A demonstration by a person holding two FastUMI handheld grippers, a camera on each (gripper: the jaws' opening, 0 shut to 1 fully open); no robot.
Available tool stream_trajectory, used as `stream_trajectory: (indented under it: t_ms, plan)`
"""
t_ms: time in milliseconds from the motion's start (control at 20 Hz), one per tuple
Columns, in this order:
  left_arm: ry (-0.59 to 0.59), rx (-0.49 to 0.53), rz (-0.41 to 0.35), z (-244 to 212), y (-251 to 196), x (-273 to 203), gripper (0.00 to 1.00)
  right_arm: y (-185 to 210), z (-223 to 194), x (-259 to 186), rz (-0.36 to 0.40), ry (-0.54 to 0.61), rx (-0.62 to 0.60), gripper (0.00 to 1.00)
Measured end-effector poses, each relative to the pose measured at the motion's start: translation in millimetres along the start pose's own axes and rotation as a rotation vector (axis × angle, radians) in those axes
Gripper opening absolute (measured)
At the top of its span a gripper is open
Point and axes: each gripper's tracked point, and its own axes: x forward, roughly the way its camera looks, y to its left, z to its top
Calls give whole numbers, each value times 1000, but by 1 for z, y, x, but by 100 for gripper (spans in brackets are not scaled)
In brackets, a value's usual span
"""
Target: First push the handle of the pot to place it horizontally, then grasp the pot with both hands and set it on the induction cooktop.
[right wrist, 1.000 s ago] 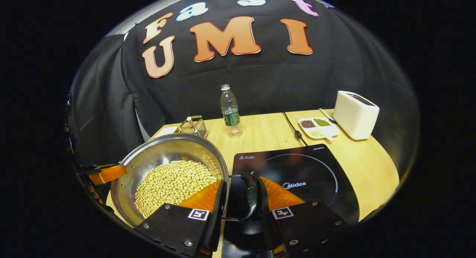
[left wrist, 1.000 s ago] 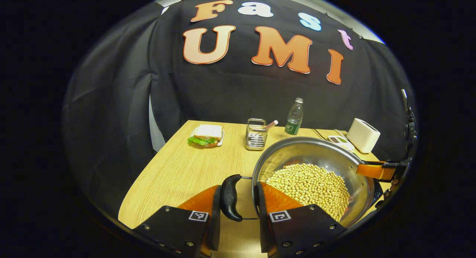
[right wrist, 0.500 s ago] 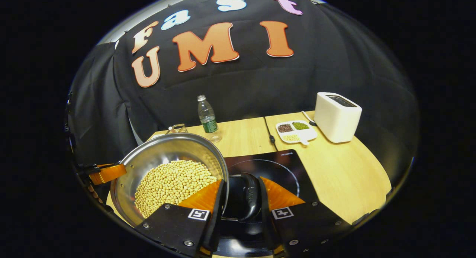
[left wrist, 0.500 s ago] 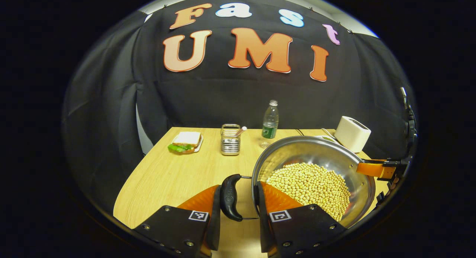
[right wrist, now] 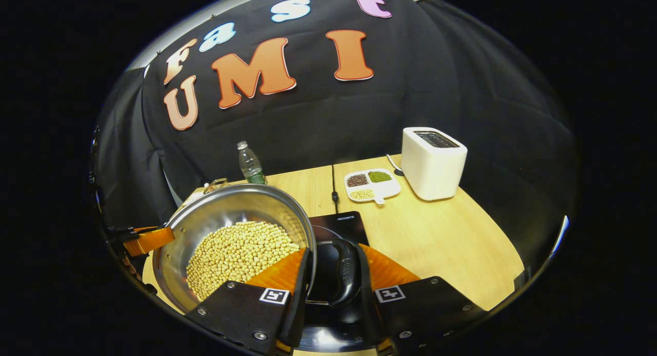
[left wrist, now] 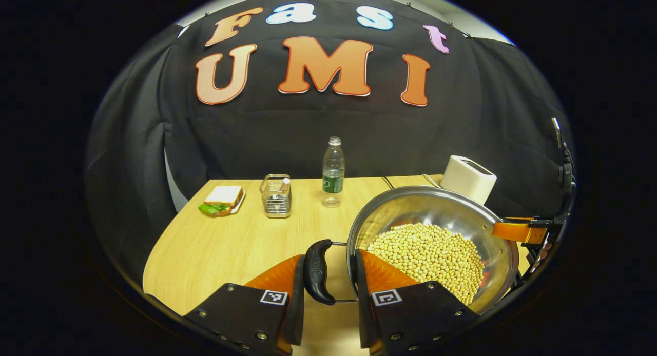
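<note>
A steel pot (left wrist: pixel 441 212) filled with pale soybeans (left wrist: pixel 426 256) hangs between my two grippers. My left gripper (left wrist: pixel 328 266) is shut on the pot's black left handle (left wrist: pixel 317 272), one finger outside the handle and the other at the rim. In the right gripper view the same pot (right wrist: pixel 226 207) sits at lower left. There my right gripper (right wrist: pixel 333 263) is shut on the black right handle (right wrist: pixel 346 271). The black induction cooktop (right wrist: pixel 344 225) lies just under that handle and the pot's right side, mostly hidden. The opposite gripper's finger shows at the pot's far rim in each view.
On the wooden table (left wrist: pixel 220 243) at the back stand a sandwich on a plate (left wrist: pixel 221 200), a wire basket (left wrist: pixel 275 196) and a water bottle (left wrist: pixel 333 171). A white toaster (right wrist: pixel 433 161) and a divided dish of beans (right wrist: pixel 370 184) stand behind the cooktop, beside a power cable (right wrist: pixel 333 192).
Both grippers have carried the pot to the right. The cooktop, largely exposed earlier, now lies mostly beneath the pot and the right gripper. Both grips are unchanged.
</note>
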Motion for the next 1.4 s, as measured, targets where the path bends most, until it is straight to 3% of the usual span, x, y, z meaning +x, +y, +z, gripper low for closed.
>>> stream_trajectory:
  t_ms: [500,550,600,1050,1200,1300,1400]
  plan:
    - [52,-3,-40,-17,-49,34,45,-51,-9,15,-41,37,20,47]
    - [59,-3,-42,-21,-52,36,46,-54,-11,17,-44,44,22,42]
    - [69,-5,-45,-24,-54,39,46,-57,-12,20,-49,49,22,47]
    - [101,-25,-61,-36,-54,54,45,-56,-20,29,-52,73,18,47]
    - [127,-54,-66,-42,-50,58,46,-51,-24,31,-39,99,34,53]
    - [119,-83,-83,-42,-50,57,50,-55,-9,29,-51,42,50,58]
    - [46,-64,-55,-20,-37,43,51,-64,8,16,-66,4,50,65]
